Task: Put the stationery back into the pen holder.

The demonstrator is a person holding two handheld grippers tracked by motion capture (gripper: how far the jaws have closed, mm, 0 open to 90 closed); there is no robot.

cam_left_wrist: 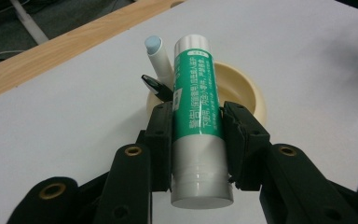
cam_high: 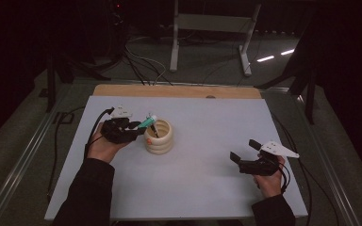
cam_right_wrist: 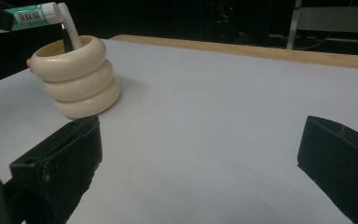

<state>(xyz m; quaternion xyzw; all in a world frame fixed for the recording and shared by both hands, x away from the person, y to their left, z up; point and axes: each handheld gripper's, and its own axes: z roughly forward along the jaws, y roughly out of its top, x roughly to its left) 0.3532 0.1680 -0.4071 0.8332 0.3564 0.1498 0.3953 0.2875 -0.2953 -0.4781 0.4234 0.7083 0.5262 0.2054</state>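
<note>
A cream ringed cup [cam_high: 159, 136] stands left of the table's middle, also seen as the cup [cam_right_wrist: 74, 77] and the cup's rim [cam_left_wrist: 247, 86]. My left gripper [cam_high: 136, 128] is shut on a green-and-white tube [cam_left_wrist: 196, 116], held level with its far end over the cup's rim; the tube [cam_high: 147, 122] shows above the cup. A white pen [cam_left_wrist: 158, 58] and a black clip-like item [cam_left_wrist: 154, 86] stick out of the cup. My right gripper [cam_high: 245, 151] rests open near the front right, nothing between its jaws.
The white table mat [cam_high: 207, 122] ends at a wooden strip [cam_high: 176, 91] along the far edge. Cables [cam_high: 56, 141] trail off the left side. A metal stand [cam_high: 212, 28] is on the floor beyond the table.
</note>
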